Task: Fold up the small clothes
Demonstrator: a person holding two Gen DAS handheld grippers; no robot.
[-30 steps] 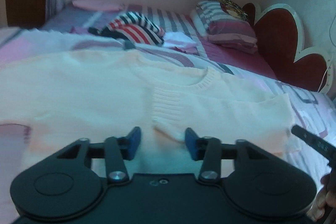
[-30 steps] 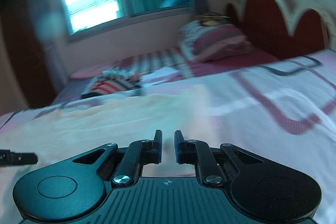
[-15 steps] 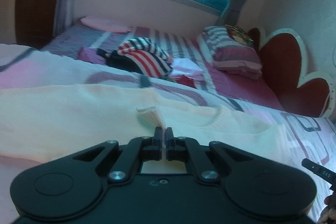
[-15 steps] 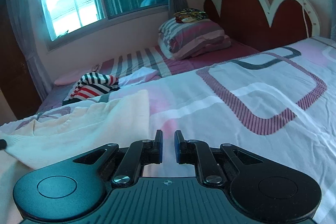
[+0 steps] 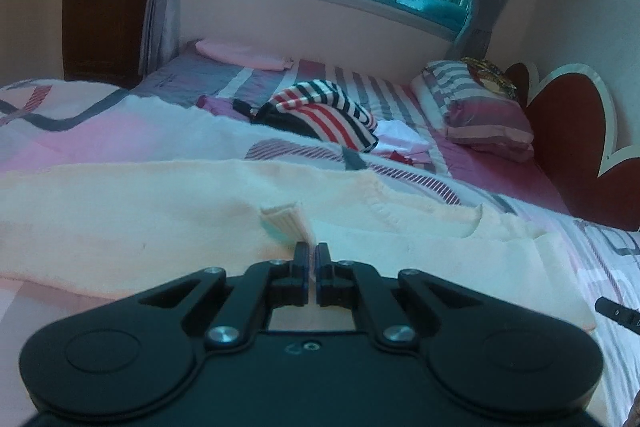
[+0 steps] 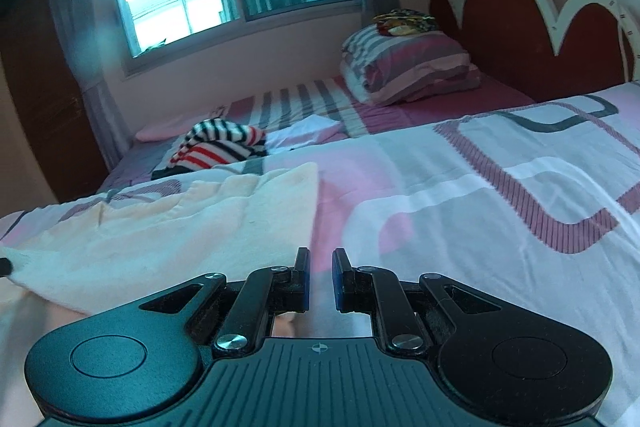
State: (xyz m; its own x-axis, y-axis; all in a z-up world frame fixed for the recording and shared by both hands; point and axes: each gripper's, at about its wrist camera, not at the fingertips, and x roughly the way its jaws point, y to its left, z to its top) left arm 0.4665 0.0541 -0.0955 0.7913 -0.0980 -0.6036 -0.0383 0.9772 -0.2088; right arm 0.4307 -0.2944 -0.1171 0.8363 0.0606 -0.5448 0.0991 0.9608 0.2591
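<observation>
Bedspread (image 6: 500, 163); left-view-only ribbed cuff (image 5: 286, 217) in tongs (image 5: 311, 251)

Cream sweater (image 5: 168, 227) – soft ribbed knit; gripper bodies – matt black plastic, shiny metal screws (image 5: 222, 335).

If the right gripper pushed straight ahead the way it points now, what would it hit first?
Probably the patterned bedspread. The right gripper has nothing between its jaws and points down over the bed just past the cream sweater, whose edge lies to its left. Depth is unclear, so it might graze that edge.
</observation>
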